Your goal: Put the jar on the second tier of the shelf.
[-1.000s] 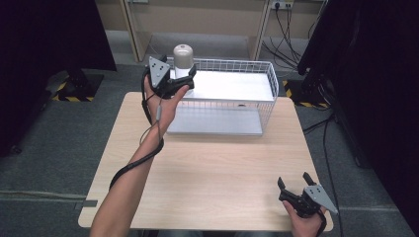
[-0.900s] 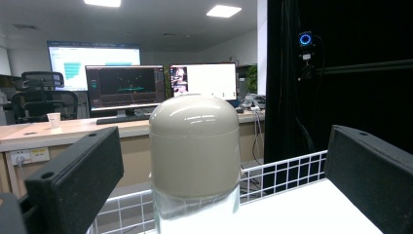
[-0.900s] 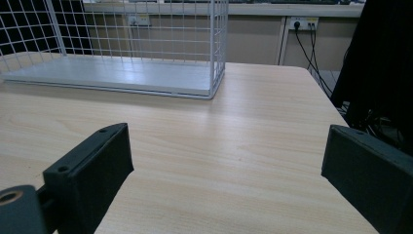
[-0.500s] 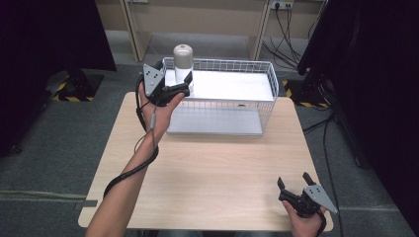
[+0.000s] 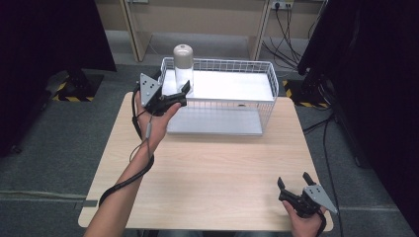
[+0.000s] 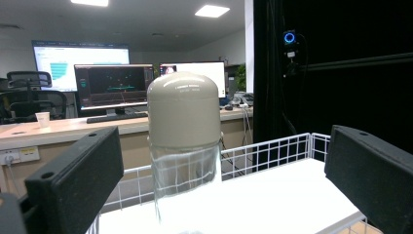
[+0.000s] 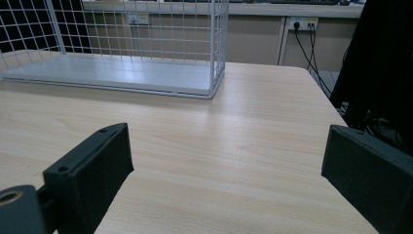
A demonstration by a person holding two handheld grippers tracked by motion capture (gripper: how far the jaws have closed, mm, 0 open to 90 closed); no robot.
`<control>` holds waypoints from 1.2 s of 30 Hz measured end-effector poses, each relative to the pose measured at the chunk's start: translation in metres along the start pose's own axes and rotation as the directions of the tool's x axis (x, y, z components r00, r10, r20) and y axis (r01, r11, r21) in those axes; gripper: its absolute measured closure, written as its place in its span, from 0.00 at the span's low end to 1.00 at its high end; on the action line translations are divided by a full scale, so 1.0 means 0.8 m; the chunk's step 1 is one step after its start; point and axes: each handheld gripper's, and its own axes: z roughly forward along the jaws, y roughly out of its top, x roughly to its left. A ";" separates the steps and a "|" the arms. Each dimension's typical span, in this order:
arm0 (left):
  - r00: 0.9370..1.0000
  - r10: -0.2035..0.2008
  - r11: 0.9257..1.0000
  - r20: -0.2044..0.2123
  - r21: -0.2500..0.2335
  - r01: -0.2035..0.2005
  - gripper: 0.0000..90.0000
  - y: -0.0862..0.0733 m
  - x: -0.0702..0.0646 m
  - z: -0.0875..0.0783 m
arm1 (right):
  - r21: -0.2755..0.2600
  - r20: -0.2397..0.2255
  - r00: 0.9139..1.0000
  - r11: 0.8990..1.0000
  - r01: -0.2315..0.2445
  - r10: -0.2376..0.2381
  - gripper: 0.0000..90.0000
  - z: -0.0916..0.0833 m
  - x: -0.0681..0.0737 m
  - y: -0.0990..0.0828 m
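A clear bottle [image 5: 183,66] with a rounded beige cap stands upright on the white surface inside a white wire basket [image 5: 232,101], at its left end. My left gripper [image 5: 179,95] hovers just in front of the bottle with its jaws wide open. In the left gripper view the bottle [image 6: 182,122] sits between and beyond the two black jaws of the left gripper [image 6: 224,146], untouched. My right gripper [image 5: 294,180] rests open near the table's front right corner. Nothing lies between the jaws of the right gripper [image 7: 229,141].
The basket [image 7: 214,48] stands at the back middle of the wooden table [image 5: 212,168]. Black curtains hang to the left and right. Cables run on the floor at the back right. A desk with monitors [image 6: 112,87] lies beyond the basket rim [image 6: 272,151].
My left gripper has drawn back from the bottle, down and toward the table's front left. The bottle stays put. The right gripper has not moved.
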 end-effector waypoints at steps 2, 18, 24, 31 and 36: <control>1.000 -0.006 1.000 0.005 0.006 0.006 0.00 -0.003 0.000 -0.002 | -0.001 0.000 1.000 1.000 0.001 -0.001 0.05 0.000 0.000 0.000; 1.000 0.004 1.000 0.025 0.004 -0.004 0.00 -0.019 -0.005 -0.030 | -0.002 0.001 1.000 1.000 0.001 -0.001 0.05 0.000 0.000 0.000; 0.999 0.005 1.000 0.032 0.012 -0.006 0.00 -0.028 -0.007 -0.039 | -0.002 0.002 1.000 1.000 0.003 -0.003 0.05 0.000 0.000 0.000; 0.999 -0.001 1.000 0.037 0.016 0.001 0.00 -0.039 -0.009 -0.051 | -0.004 0.002 1.000 1.000 0.001 -0.001 0.05 0.000 0.000 0.000; 0.999 0.003 1.000 0.042 0.024 -0.004 0.00 -0.046 -0.010 -0.059 | -0.004 0.003 1.000 1.000 0.003 -0.003 0.05 0.000 0.000 0.000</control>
